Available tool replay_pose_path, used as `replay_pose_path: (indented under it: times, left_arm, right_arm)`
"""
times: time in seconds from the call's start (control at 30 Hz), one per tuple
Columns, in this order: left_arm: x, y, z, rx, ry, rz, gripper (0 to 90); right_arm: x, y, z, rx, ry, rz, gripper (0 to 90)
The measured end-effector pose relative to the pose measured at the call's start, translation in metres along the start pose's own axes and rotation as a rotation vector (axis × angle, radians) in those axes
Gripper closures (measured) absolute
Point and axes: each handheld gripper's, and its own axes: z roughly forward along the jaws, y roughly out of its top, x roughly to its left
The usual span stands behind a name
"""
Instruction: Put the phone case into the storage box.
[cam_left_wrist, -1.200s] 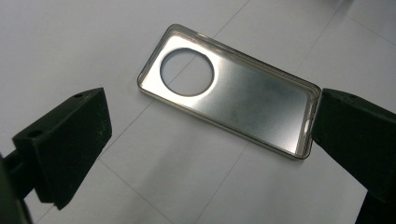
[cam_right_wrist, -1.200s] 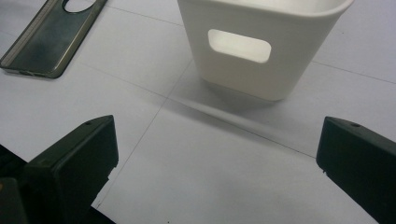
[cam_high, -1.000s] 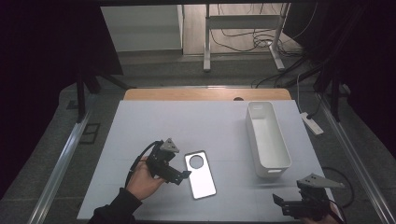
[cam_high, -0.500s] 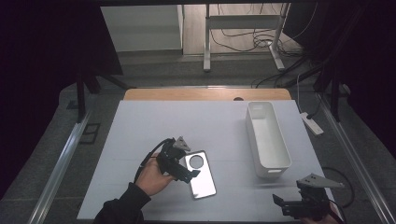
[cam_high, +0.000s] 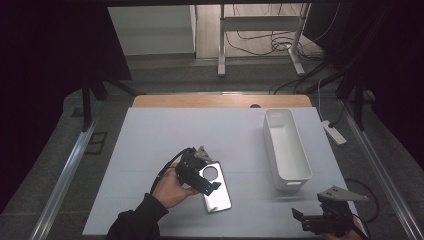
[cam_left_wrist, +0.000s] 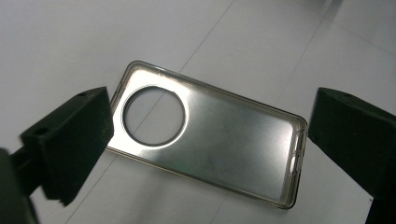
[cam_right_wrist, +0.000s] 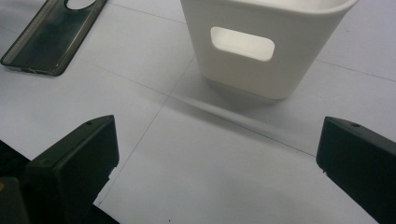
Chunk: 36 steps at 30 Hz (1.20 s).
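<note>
A clear phone case with a round camera hole lies flat on the white table sheet, left of centre. My left gripper hovers over it, held by a hand from the lower left. In the left gripper view the case lies lengthwise between the two black jaws of the gripper. The jaws have just been closing a little, but the pads stand apart from the case's ends. My right gripper rests open at the table's front right corner, nothing between its jaws. The right gripper view has the case at upper left.
A long white bin stands right of centre, its short handled end facing my right gripper. A white power strip lies beyond the table's right edge. Metal rails run along both sides.
The left hand and its gripper have moved right, from beside the case to over its upper half. The right gripper has stayed where it was.
</note>
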Motion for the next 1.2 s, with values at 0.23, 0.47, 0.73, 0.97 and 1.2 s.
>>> replay_pose_path:
  times: [0.23,0.47,0.73,0.97,1.2]
  left_arm:
    - [-0.003,-0.002,0.001,0.009,-0.018,-0.004,48.9]
    - [-0.005,-0.003,0.002,0.019,-0.06,-0.016,83.6]
    - [-0.011,-0.008,0.013,0.053,-0.074,-0.028,89.2]
    - [-0.015,-0.017,0.021,0.069,-0.074,-0.031,89.2]
    - [-0.018,-0.029,0.028,0.076,-0.068,-0.049,89.2]
  right_arm:
    - [0.001,0.0,0.0,0.007,0.0,-0.008,0.0]
    - [0.001,0.0,0.001,0.01,-0.002,-0.008,0.0]
    - [0.001,0.0,0.001,0.016,0.001,-0.011,0.0]
    - [0.001,0.001,0.001,0.021,0.0,-0.012,0.0]
    - [0.002,0.001,0.002,0.021,0.008,-0.02,0.0]
